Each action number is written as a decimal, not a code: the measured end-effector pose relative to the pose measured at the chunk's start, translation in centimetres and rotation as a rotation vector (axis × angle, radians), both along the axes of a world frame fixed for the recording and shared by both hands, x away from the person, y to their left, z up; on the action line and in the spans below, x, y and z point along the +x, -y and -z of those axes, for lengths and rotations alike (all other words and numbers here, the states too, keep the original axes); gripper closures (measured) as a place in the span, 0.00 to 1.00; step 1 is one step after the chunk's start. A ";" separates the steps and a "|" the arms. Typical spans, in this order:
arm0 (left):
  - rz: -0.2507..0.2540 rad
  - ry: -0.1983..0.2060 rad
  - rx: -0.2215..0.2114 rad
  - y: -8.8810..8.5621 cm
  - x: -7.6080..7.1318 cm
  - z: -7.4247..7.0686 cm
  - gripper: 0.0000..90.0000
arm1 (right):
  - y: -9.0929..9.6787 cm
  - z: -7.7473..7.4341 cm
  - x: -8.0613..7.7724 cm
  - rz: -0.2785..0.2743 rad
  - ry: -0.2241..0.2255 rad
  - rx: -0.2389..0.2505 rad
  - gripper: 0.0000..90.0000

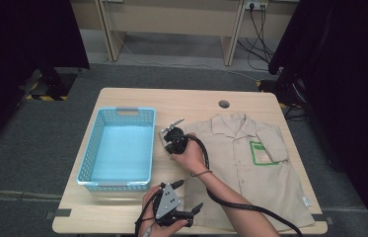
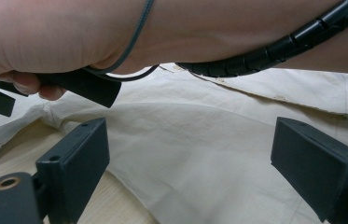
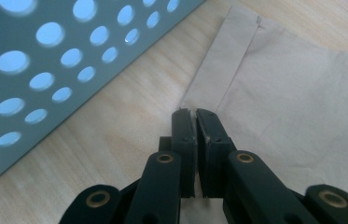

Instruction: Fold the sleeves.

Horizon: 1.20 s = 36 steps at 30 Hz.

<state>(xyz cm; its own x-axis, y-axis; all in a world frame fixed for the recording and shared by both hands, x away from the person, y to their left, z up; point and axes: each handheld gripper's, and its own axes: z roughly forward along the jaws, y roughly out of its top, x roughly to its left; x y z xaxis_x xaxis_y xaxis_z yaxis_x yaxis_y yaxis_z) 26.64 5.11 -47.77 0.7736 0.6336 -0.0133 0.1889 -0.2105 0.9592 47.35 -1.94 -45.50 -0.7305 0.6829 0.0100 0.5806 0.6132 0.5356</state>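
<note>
On the tabletop a beige shirt lies flat, collar toward the far edge, with a green-bordered patch on its chest and a small white tag at the hem (any writing on either is too small to read). Just left of it stands a blue basket. The right tool sits at the shirt's sleeve edge beside the basket, jaws pinched together on the sleeve's hem. The left tool hovers by the shirt's lower left edge, jaws wide, gripping nothing.
</note>
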 end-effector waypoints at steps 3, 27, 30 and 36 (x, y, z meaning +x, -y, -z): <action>0.001 0.001 0.000 0.0 0.0 0.0 0.12 | 0.0 0.0 0.0 0.002 -0.013 0.010 0.97; 0.001 0.000 0.002 0.0 0.0 0.0 0.12 | 0.6 -3.7 -1.6 0.002 -0.001 0.141 0.97; 0.001 0.000 0.000 0.0 0.0 0.0 0.12 | 1.1 -4.5 -1.7 0.017 0.023 0.141 0.97; 0.000 0.000 0.001 0.0 0.0 0.0 0.12 | 2.7 -5.8 -1.8 0.052 0.073 0.132 0.97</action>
<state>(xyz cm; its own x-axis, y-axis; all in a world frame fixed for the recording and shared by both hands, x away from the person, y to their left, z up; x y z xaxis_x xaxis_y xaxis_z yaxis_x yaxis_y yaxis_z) 26.65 5.12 -47.77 0.7736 0.6335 -0.0124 0.1884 -0.2113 0.9591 45.54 -4.67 -39.69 -0.6960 0.7163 0.0501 0.5664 0.5048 0.6514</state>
